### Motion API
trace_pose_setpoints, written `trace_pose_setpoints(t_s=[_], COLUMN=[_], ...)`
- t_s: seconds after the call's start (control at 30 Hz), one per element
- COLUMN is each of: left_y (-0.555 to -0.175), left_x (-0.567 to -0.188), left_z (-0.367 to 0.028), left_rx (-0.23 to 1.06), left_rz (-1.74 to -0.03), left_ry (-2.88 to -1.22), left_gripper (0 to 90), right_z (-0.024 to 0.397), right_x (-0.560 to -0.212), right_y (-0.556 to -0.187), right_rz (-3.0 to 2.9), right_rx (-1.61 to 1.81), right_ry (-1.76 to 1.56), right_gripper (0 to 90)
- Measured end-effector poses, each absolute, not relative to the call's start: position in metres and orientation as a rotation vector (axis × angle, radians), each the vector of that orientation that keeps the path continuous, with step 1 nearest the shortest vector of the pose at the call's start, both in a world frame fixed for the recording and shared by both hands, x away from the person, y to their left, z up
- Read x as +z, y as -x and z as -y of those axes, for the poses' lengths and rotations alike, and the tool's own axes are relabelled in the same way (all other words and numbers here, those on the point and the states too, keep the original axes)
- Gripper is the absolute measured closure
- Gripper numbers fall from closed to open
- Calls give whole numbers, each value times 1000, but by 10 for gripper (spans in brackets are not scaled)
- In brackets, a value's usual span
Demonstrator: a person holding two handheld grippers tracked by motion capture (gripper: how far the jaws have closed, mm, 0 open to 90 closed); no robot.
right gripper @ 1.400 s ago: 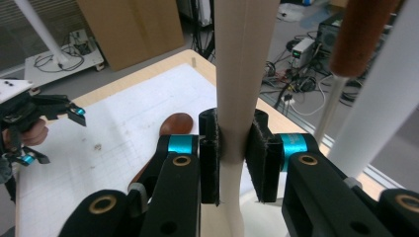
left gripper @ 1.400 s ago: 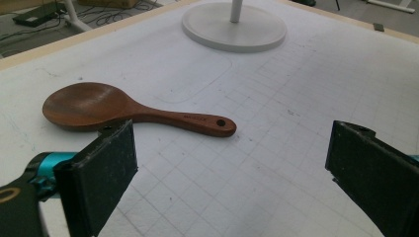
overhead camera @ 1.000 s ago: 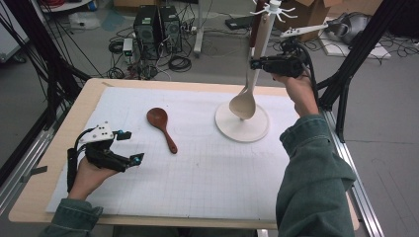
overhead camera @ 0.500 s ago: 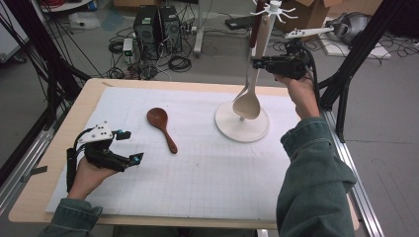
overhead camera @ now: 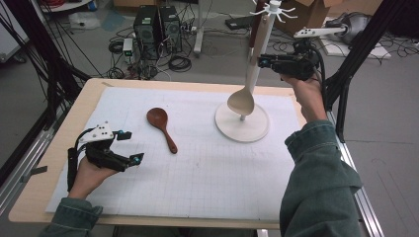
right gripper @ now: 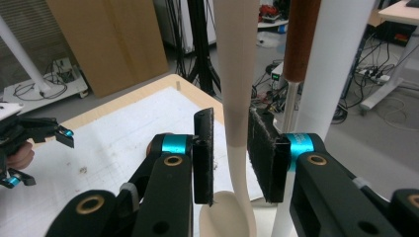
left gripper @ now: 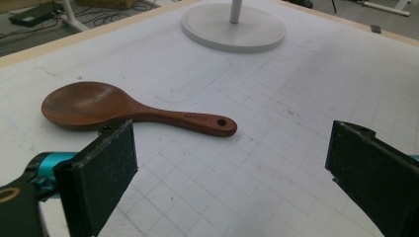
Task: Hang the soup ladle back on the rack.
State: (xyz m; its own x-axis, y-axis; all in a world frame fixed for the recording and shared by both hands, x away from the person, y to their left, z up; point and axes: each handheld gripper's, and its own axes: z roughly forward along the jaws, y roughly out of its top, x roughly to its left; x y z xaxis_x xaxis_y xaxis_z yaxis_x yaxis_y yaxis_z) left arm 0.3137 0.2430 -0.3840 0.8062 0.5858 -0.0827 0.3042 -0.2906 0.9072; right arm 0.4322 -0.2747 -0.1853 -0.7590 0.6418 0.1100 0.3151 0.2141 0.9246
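Pale wooden spoon [overhead camera: 242,98] is hanging bowl-down beside the white pole of the rack [overhead camera: 260,54], its bowl hovering just above the rack's round base [overhead camera: 247,129] near the far right corner of the tabletop [overhead camera: 59,197]. Right tool [right gripper: 230,155] is standing level around the spoon's handle; jaws are sitting narrowly apart, a thin gap is showing on each side of the handle, pads are not pressing. A dark brown handle [right gripper: 301,39] is hanging just beside the pole. Dark wooden spoon [left gripper: 128,111] is lying flat on the white grid mat [overhead camera: 207,182], left of centre. Left tool [left gripper: 232,177] is resting near the near left corner, jaws standing wide apart and holding nothing
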Motion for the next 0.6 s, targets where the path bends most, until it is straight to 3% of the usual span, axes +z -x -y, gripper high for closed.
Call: trace_pose_setpoints(t_s=[0.6], left_y=[-314], left_x=[-383], left_z=[-244], left_rx=[328], left_rz=[-668], left_ry=[-1889], left_gripper=[60], right_z=[283], right_x=[-189], right_y=[-419], right_rz=[-2177], right_rx=[1587], right_ry=[-884], right_gripper=[781])
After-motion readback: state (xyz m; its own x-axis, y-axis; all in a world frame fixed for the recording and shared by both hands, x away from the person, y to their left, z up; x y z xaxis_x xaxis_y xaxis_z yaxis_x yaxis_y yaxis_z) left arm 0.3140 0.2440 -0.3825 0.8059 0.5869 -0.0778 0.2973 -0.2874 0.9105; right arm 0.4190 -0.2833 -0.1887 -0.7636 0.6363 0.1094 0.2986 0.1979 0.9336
